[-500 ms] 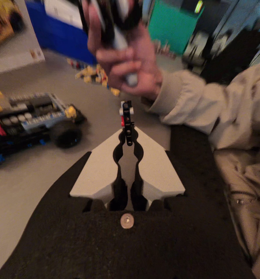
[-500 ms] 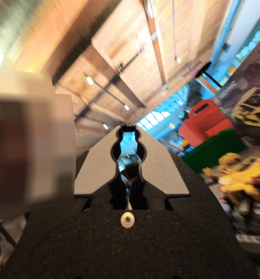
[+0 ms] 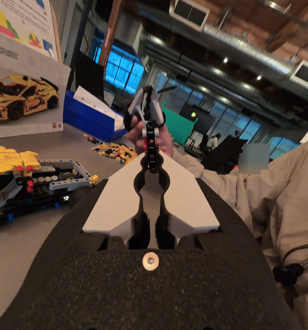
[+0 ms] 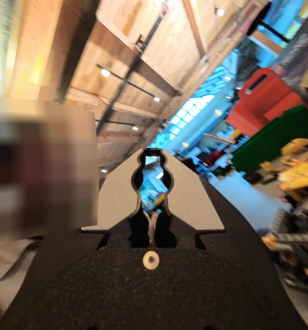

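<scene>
My left gripper is shut on a black brick beam that carries a grey connector and a red piece at its upper end, and holds it upright above the grey table. Just behind the beam, a hand holds my right gripper, which points upward. In the right wrist view my right gripper is shut on a small black piece at its very tips and is aimed at the wooden ceiling.
A partly built brick car with yellow bodywork lies at the left. Loose yellow pieces, a blue bin, a green bin and a picture box stand behind. A beige sleeve fills the right. Red bin and green bin show in the right wrist view. My hands' fingertips stand some 15 cm from each other. Between my left fingertips and the partly built brick car there is roughly 15 cm.
My left gripper has tilted upward with the beam, so the ceiling now shows. The hand with the right gripper now sits farther off and lower in that view. Both grips are unchanged.
</scene>
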`<state>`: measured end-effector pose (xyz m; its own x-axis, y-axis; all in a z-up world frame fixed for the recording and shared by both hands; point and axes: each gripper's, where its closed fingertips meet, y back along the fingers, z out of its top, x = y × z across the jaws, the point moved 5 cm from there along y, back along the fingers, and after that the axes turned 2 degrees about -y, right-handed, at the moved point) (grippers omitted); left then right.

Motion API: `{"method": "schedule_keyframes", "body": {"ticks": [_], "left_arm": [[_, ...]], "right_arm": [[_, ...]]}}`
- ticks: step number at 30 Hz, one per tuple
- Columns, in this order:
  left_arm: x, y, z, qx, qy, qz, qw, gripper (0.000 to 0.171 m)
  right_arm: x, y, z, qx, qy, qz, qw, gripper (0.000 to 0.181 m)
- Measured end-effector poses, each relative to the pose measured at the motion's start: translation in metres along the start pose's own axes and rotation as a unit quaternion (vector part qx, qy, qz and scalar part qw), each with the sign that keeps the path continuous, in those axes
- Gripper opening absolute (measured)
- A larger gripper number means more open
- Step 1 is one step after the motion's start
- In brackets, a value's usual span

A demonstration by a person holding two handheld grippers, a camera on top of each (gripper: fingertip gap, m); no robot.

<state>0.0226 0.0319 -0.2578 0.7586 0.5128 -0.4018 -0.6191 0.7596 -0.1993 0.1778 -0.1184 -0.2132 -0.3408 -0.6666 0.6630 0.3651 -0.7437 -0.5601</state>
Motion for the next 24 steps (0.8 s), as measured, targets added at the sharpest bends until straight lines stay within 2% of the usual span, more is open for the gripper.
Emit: {"method": "schedule_keyframes", "body": {"ticks": [1, 2, 3, 4, 5, 6, 7, 9, 11, 12, 13, 14, 16, 17, 19, 22, 24], "left_arm": [[-0.001, 0.003, 0.004, -0.015, 0.008, -0.009, 1.0, 0.006], [-0.002, 0.005, 0.008, -0.027, 0.014, -0.018, 0.999, 0.006], [-0.002, 0.006, 0.01, -0.034, 0.017, -0.02, 0.999, 0.006], [-0.002, 0.006, 0.01, -0.035, 0.014, -0.018, 0.999, 0.006], [-0.004, 0.007, 0.01, -0.034, 0.01, -0.019, 0.999, 0.006], [-0.005, 0.007, 0.011, -0.034, 0.009, -0.02, 0.999, 0.006], [-0.006, 0.007, 0.011, -0.034, 0.004, -0.018, 0.999, 0.006], [-0.009, 0.006, 0.011, -0.031, -0.003, -0.023, 0.999, 0.006], [-0.011, 0.004, 0.01, -0.026, -0.011, -0.017, 0.999, 0.006], [-0.009, 0.003, 0.009, -0.021, -0.028, 0.005, 0.999, 0.006], [-0.004, 0.003, 0.008, -0.014, -0.059, 0.046, 0.997, 0.006], [0.003, 0.003, 0.006, -0.002, -0.097, 0.101, 0.99, 0.006], [0.016, 0.007, 0.002, 0.029, -0.178, 0.202, 0.963, 0.006], [0.018, 0.007, 0.0, 0.045, -0.209, 0.228, 0.95, 0.006], [0.02, 0.005, -0.003, 0.066, -0.258, 0.259, 0.929, 0.006], [0.018, 0.0, -0.011, 0.095, -0.295, 0.26, 0.915, 0.006], [0.016, -0.003, -0.014, 0.102, -0.306, 0.257, 0.911, 0.006]], "right_arm": [[-0.003, 0.005, 0.001, 0.018, 0.02, -0.066, 0.997, 0.013], [-0.012, 0.019, 0.001, 0.053, 0.055, -0.179, 0.981, 0.013], [-0.025, 0.044, 0.002, 0.094, 0.104, -0.334, 0.932, 0.013], [-0.033, 0.08, 0.006, 0.131, 0.158, -0.491, 0.847, 0.013], [-0.031, 0.115, 0.01, 0.162, 0.199, -0.603, 0.755, 0.013], [-0.026, 0.14, 0.011, 0.188, 0.217, -0.663, 0.691, 0.014], [-0.021, 0.158, 0.009, 0.208, 0.219, -0.694, 0.654, 0.014], [-0.019, 0.174, 0.005, 0.234, 0.224, -0.707, 0.628, 0.028], [-0.021, 0.176, 0.003, 0.261, 0.243, -0.712, 0.605, 0.039], [-0.023, 0.161, 0.001, 0.27, 0.271, -0.693, 0.611, 0.039], [-0.025, 0.137, -0.002, 0.271, 0.305, -0.658, 0.633, 0.039], [-0.029, 0.106, -0.009, 0.265, 0.33, -0.613, 0.668, 0.036], [-0.034, 0.034, -0.026, 0.221, 0.35, -0.5, 0.761, 0.03], [-0.034, 0.002, -0.035, 0.182, 0.354, -0.441, 0.805, 0.028], [-0.036, -0.046, -0.056, 0.119, 0.345, -0.342, 0.866, 0.027], [-0.046, -0.073, -0.076, 0.075, 0.317, -0.275, 0.904, 0.023], [-0.049, -0.078, -0.081, 0.095, 0.294, -0.26, 0.915, 0.022]]}}
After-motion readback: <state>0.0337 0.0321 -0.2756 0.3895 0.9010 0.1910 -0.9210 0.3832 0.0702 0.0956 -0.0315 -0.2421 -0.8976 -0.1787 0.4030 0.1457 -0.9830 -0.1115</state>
